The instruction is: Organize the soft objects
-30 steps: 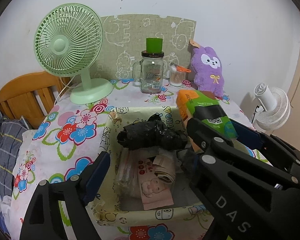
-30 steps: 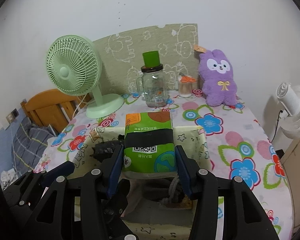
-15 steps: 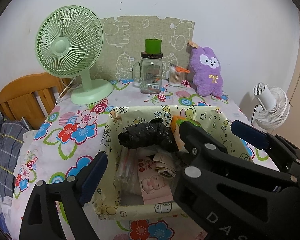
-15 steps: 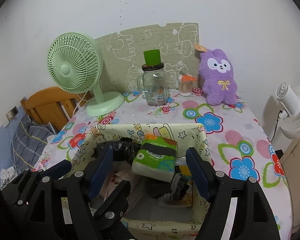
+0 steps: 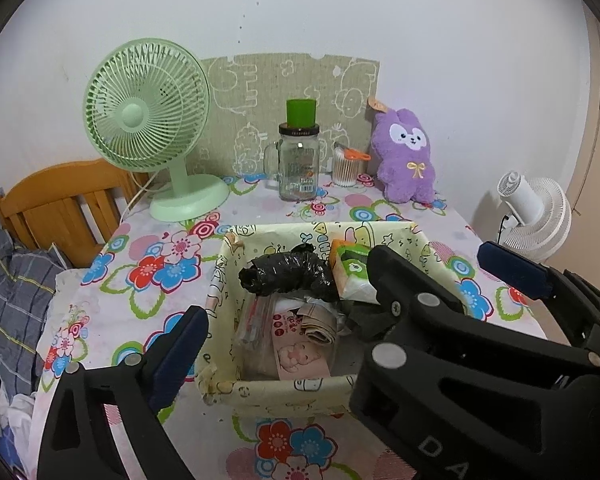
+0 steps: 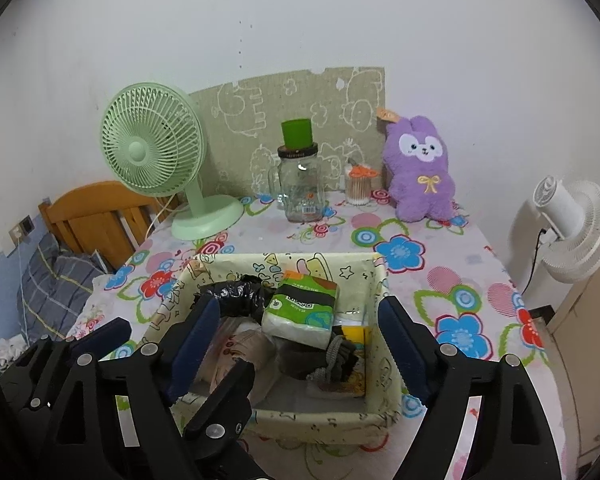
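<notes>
Both hand-held grippers, left (image 5: 340,316) and right (image 6: 300,328), hang spread and empty over the basket (image 6: 284,414) near the desk's front edge. The tissue pack (image 6: 300,310) lies inside: light, squashy, best pinched across its sides. The plush (image 6: 418,170) waits at the back edge.

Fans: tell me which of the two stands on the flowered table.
The green desk fan, left of the glass jar. The white fan sits beyond the table's right edge.

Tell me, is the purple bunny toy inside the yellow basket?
No, the purple bunny toy sits on the table by the wall, well behind the yellow basket.
</notes>
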